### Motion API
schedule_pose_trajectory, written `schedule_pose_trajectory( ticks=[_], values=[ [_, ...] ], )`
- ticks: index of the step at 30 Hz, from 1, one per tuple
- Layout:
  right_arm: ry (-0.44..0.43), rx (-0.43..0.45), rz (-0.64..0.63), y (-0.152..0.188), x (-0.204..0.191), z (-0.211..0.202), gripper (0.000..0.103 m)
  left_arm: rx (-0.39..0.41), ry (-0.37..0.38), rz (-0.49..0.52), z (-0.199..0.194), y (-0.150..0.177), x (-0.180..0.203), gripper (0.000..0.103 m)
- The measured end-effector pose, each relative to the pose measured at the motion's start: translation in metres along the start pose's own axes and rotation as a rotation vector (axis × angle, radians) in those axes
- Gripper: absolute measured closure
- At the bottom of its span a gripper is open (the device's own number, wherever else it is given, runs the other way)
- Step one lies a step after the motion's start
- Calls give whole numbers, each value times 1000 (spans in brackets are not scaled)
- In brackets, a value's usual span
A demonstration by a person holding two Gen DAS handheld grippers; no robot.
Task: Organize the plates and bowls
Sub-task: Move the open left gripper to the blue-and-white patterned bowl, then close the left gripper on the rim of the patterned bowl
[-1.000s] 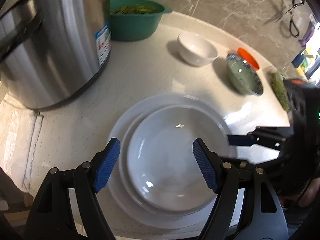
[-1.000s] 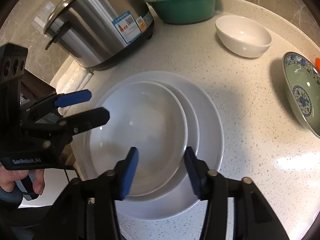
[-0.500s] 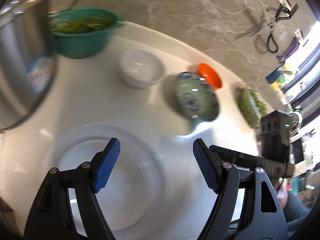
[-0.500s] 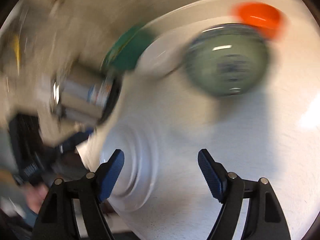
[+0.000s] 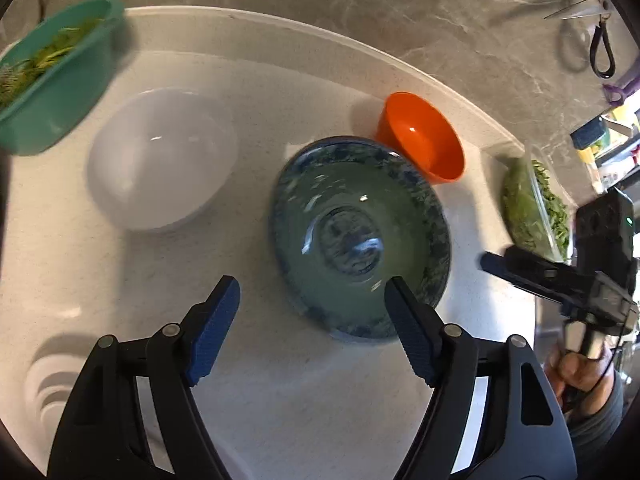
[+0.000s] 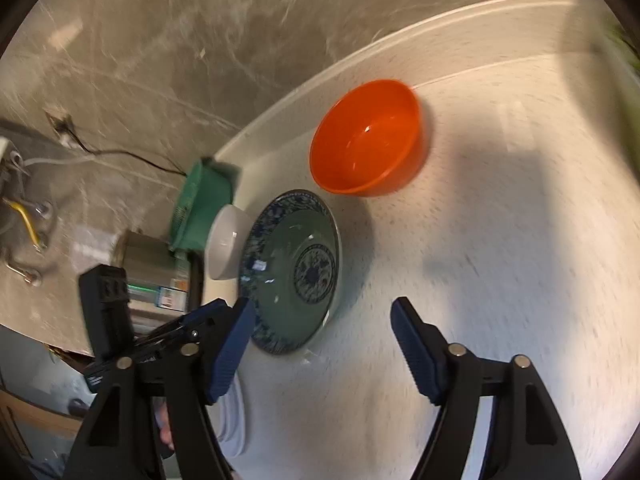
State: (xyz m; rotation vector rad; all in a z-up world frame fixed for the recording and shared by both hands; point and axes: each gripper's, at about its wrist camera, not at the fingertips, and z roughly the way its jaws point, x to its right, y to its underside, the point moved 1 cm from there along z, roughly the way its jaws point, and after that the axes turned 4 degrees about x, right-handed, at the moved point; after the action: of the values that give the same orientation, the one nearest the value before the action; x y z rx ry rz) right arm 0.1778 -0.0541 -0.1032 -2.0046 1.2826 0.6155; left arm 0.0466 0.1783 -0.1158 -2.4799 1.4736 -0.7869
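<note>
Both the left gripper (image 5: 310, 322) and right gripper (image 6: 322, 346) gape wide, empty; the green blue-rimmed ceramic plate (image 5: 360, 236) sits mid-countertop beside the orange plastic bowl (image 6: 366, 138) — pinch its near rim squarely

Stacked white plates (image 5: 48, 388), cut by the left edge. Green basin (image 5: 52, 88), blurred and partly cropped. Steel cooker (image 6: 154, 276), half hidden behind the left gripper (image 6: 120, 320).

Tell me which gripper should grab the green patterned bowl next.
Left. The left gripper is open with the green patterned bowl just ahead, its near rim by the right fingertip. The right gripper, also open, points past it toward the orange bowl; the green one sits off its left finger.
</note>
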Motion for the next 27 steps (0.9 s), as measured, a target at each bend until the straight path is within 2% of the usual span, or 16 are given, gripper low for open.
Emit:
schedule_pose_trajectory(
  ticks=[2, 6, 7, 8, 10, 12, 14, 17, 19, 27],
  values=[
    [18, -37, -27, -10, -6, 19, 38, 4, -26, 23, 9, -4, 5, 30],
    [73, -77, -35, -24, -5, 44, 43, -15, -40, 9, 29, -14, 3, 36],
    [86, -83, -41, -26, -5, 48, 51, -17, -40, 4, 34, -16, 2, 41],
    [97, -92, -46, -26, -4, 51, 65, -23, -27, -3, 40, -18, 0, 46],
    [105, -129, -51, -28, -4, 62, 81, -31, -38, 0, 46, -19, -2, 61],
    [117, -150, -53, -26, -2, 69, 82, -46, -45, -1, 54, -21, -4, 71],
    [116, -159, -48, -25, -1, 74, 88, -60, -49, 0, 62, -22, -5, 73],
    [120, -155, -47, -24, 0, 74, 89, -59, -71, 27, 68, -23, -5, 80],
    [130, -150, -53, -22, 1, 71, 90, -59, -81, 28, 71, -24, -8, 89],
    [155, -139, -66, -17, 2, 60, 89, -53, -96, 85, 64, -23, 4, 90]
  ],
)
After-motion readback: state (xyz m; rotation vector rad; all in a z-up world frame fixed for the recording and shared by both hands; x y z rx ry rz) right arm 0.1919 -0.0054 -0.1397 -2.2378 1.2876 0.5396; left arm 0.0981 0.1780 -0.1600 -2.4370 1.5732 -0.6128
